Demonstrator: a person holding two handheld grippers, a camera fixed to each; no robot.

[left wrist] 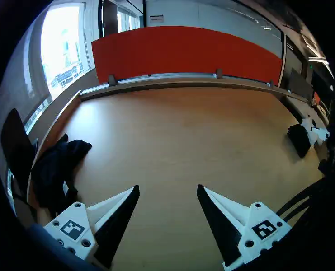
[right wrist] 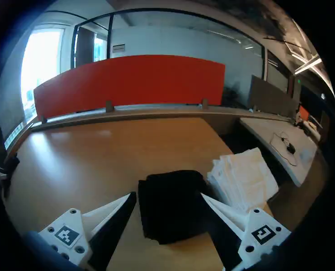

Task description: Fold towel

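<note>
In the right gripper view we see the towel [right wrist: 172, 212]: black, folded into a thick rectangle with layered edges along its near side. It lies flat on the table [right wrist: 90, 153] at 6 o'clock. Just beside it, at 4 o'clock, sits a white stack [right wrist: 246, 176] of folded cloth, its edges fanned and a little uneven; we cannot tell whether the two touch. The right gripper [right wrist: 168, 195] is held low and level, pointing at the towel. Its jaws are spread wide with the towel seen between them, and as far as we can tell nothing is pinched.

In the left gripper view the left gripper [left wrist: 167, 186] hovers over bare table, its jaws likewise spread and holding nothing. At 8 o'clock a crumpled dark heap [left wrist: 58, 165] of cloth lies by the table's edge. At 3 o'clock, well apart, we make out a small dark shape with something white beside it, too small to name.

The fingers [right wrist: 108, 221] are white plastic wedges with black inner faces, each base carrying a square black-and-white marker. The table is smooth orange-brown wood with a soft sheen. A flat red screen [right wrist: 131, 81] stands along its far edge at 12 o'clock, and a bright window [right wrist: 40, 67] lies at 10 o'clock
</note>
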